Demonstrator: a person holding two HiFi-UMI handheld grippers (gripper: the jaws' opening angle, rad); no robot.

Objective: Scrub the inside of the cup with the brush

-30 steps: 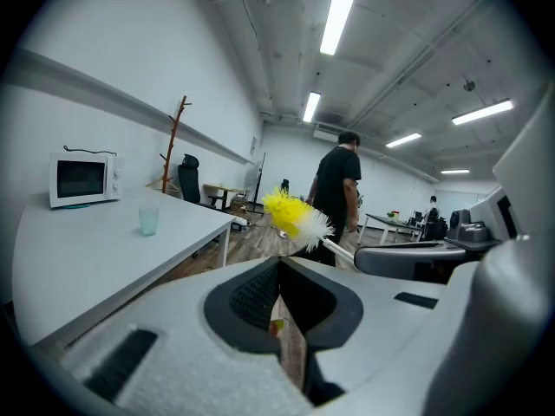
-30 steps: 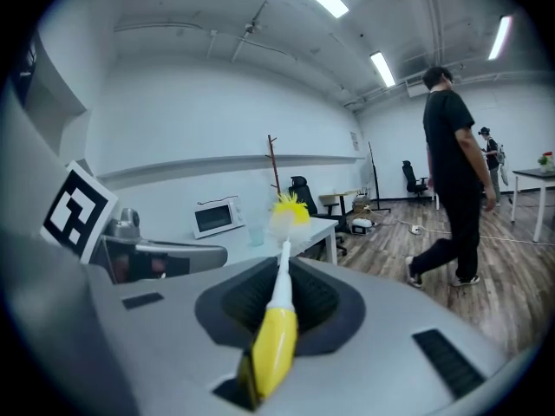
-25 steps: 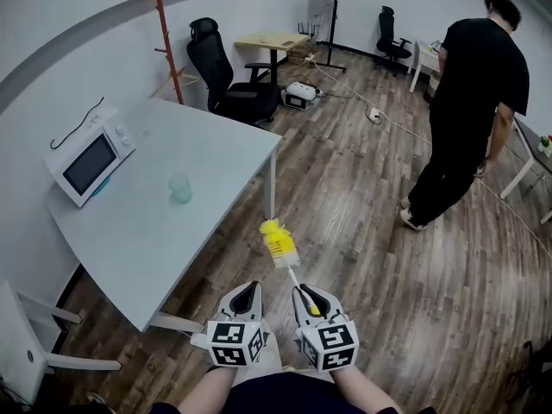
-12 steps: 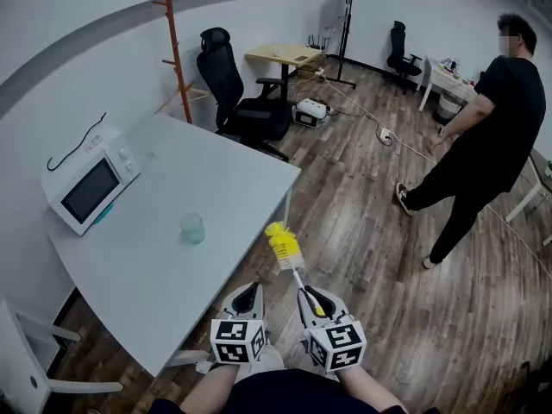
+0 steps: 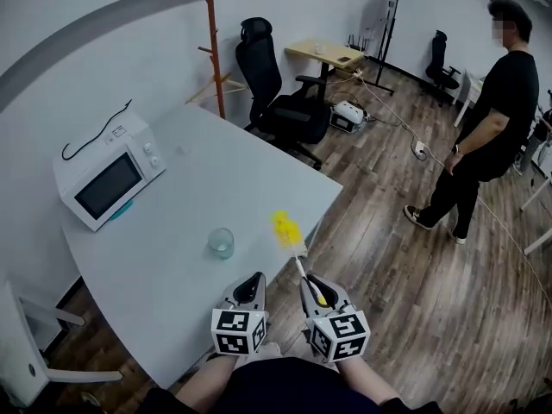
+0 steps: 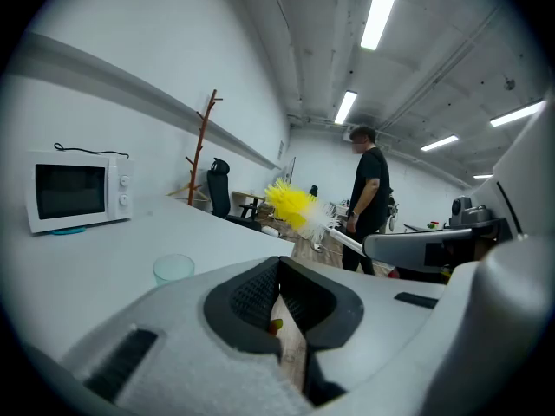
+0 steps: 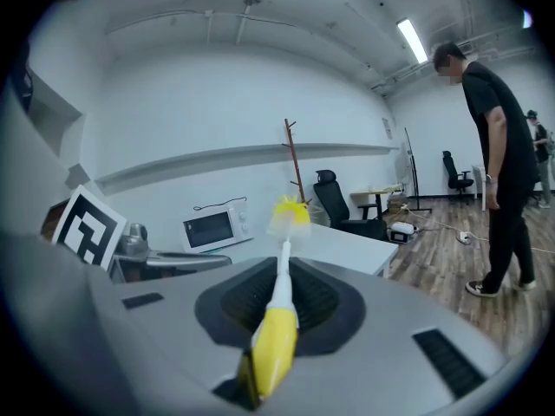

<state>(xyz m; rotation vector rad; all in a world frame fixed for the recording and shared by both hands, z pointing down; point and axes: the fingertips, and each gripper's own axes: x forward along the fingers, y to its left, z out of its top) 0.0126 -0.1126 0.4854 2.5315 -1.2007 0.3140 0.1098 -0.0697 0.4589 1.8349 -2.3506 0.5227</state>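
Left gripper (image 5: 253,281): jaws pressed together, nothing between them, held low at the near table edge.
Right gripper (image 5: 309,283): pinching the yellow handle of the brush (image 5: 295,247), bristle head pointing up and away over the table's edge.
Cup (image 5: 221,242): upright on the white table (image 5: 164,248), apart from both grippers.
Microwave (image 5: 108,182): far left of the table.
Person (image 5: 492,136): standing on the wood floor, well apart.

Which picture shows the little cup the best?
The head view: the whole cup stands alone on the table. The left gripper view shows only its upper part; the right gripper view doesn't show it.
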